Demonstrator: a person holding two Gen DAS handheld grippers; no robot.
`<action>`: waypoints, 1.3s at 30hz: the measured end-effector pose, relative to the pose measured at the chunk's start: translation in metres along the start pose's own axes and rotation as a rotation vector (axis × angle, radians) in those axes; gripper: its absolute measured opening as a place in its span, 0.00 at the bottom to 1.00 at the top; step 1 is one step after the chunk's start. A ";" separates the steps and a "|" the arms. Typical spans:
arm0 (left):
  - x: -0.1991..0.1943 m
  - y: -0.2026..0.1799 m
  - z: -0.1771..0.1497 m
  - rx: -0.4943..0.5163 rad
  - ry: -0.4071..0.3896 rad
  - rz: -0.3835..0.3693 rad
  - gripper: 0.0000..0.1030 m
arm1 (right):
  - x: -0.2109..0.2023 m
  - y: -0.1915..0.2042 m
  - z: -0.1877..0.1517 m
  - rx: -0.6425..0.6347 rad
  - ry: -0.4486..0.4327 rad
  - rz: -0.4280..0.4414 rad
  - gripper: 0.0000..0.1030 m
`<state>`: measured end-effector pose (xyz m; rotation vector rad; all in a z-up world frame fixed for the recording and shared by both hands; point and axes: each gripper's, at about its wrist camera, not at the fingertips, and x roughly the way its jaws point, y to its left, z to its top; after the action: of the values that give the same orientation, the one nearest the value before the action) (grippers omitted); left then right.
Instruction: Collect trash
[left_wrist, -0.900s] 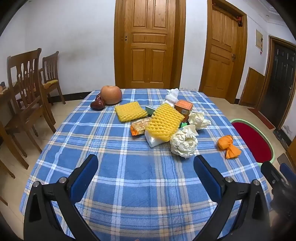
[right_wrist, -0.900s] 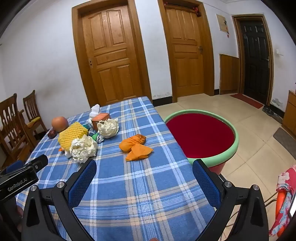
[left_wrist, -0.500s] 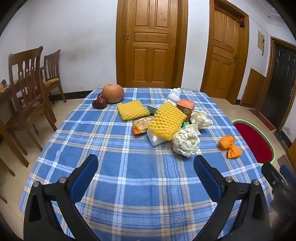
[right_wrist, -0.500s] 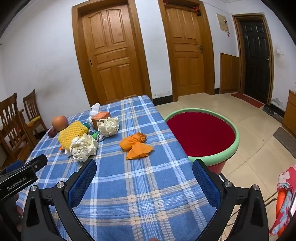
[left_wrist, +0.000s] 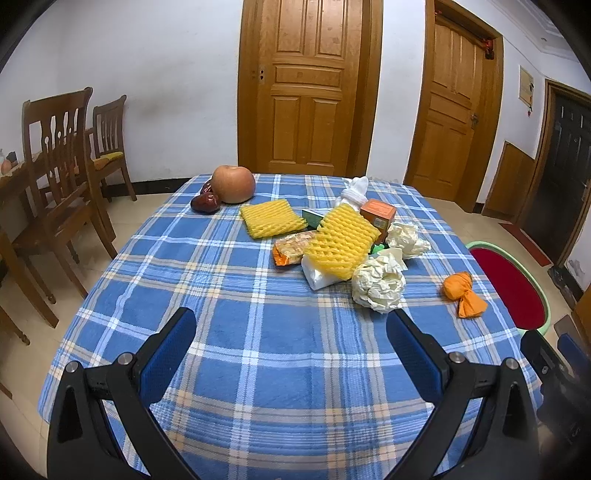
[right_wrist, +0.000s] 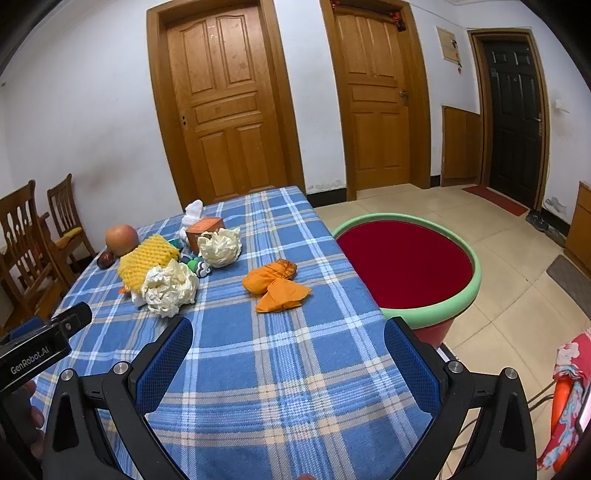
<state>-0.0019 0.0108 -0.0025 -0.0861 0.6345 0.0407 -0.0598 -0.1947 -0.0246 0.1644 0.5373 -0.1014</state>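
Left gripper (left_wrist: 291, 328) spread wide, holding nothing, hovering over near part of blue plaid tablecloth (left_wrist: 258, 350). Right gripper (right_wrist: 288, 332) same deal, wide and holding nothing, near table's right edge.

Trash mostly clumped mid-table: two yellow foam nets (left_wrist: 341, 240), snack wrapper (left_wrist: 291, 249), orange box (left_wrist: 377, 215), two crumpled paper balls (left_wrist: 377, 285). Orange wad (right_wrist: 275, 284) sits apart, right of pile, close to table edge. Red bin with green rim (right_wrist: 469, 291) on floor just beside table, right side. Apple (left_wrist: 233, 183) and dark red fruit (left_wrist: 204, 202) at far left of table.
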 end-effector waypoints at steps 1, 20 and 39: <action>0.000 -0.001 0.000 -0.001 0.000 0.002 0.98 | -0.001 0.000 0.000 0.000 -0.001 0.000 1.00; -0.002 0.000 0.001 -0.003 0.002 0.008 0.98 | 0.001 0.003 -0.001 -0.001 0.003 -0.001 1.00; -0.002 0.004 0.001 -0.002 0.000 0.003 0.98 | 0.003 0.001 0.002 -0.003 0.006 -0.001 1.00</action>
<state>-0.0038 0.0144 -0.0009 -0.0873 0.6343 0.0444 -0.0567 -0.1945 -0.0245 0.1614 0.5439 -0.1012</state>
